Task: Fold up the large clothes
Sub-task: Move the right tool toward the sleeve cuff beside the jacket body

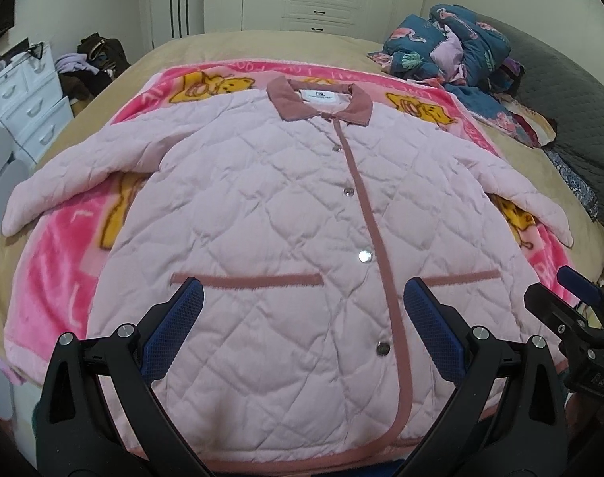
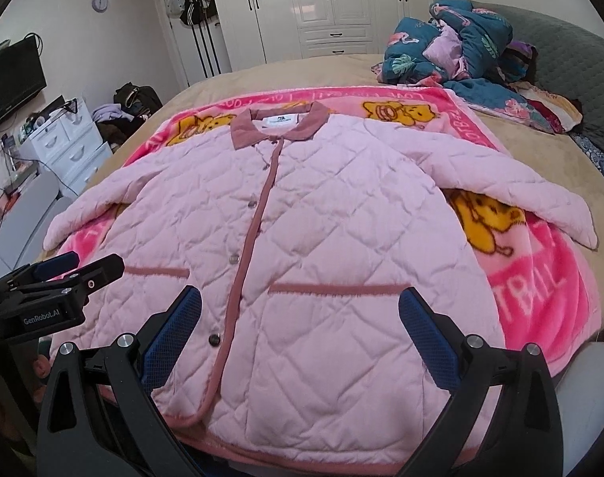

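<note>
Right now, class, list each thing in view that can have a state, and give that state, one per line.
Pale pink quilted jacket: spread flat, unfolded, snapped shut, sleeves out.
Pink cartoon-bear fleece blanket: spread under jacket.
Left gripper: jaws open, empty.
Right gripper: jaws open, empty.
White wardrobe: doors closed.

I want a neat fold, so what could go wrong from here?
The quilted jacket is puffy, so a fold may spring open. It lies on a loose fleece blanket, which the open left gripper or right gripper might pinch too. The splayed sleeves may bunch.
</note>
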Motion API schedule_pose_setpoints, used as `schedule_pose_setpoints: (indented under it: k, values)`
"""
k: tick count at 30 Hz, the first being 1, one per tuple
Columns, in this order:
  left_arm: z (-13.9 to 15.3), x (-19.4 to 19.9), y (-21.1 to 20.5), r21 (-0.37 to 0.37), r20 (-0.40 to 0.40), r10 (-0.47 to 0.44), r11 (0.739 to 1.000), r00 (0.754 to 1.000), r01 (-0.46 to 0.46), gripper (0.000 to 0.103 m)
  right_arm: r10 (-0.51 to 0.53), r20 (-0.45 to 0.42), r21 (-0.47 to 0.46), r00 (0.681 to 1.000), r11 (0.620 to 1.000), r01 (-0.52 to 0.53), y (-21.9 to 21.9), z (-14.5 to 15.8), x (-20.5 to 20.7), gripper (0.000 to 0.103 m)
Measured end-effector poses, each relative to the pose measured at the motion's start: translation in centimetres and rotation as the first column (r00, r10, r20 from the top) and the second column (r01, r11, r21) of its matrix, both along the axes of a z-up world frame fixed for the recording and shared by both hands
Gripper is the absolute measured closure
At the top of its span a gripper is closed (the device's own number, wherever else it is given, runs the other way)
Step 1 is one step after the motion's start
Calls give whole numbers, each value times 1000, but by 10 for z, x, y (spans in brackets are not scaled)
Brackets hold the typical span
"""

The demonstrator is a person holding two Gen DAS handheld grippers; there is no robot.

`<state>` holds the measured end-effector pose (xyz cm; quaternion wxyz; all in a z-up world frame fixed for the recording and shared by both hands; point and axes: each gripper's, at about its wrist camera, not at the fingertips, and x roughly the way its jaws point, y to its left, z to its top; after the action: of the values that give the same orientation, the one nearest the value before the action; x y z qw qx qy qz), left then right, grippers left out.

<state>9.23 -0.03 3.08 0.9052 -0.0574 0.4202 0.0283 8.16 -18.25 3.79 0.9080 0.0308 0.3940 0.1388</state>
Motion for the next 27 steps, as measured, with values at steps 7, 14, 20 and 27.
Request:
schedule_pose_setpoints:
  k: [7, 14, 20, 27]
  values:
    - [16, 30, 0, -1, 17, 10, 1000, 1000, -10, 8, -27, 21, 18, 999, 999, 26, -11, 18, 27, 4]
    - [31, 62, -6, 1, 35, 8, 1000, 999, -8, 8, -54, 14, 36, 998, 998, 54, -28, 32, 57, 4]
    - [41, 86, -14, -5, 38, -11, 1000, 999, 11, 8, -84, 19, 59, 996, 995, 83, -42, 44, 81, 4]
    - [50, 116, -24, -16, 44, -29, 999, 999, 29, 8, -125, 20, 75, 992, 990, 123, -62, 56, 107, 4]
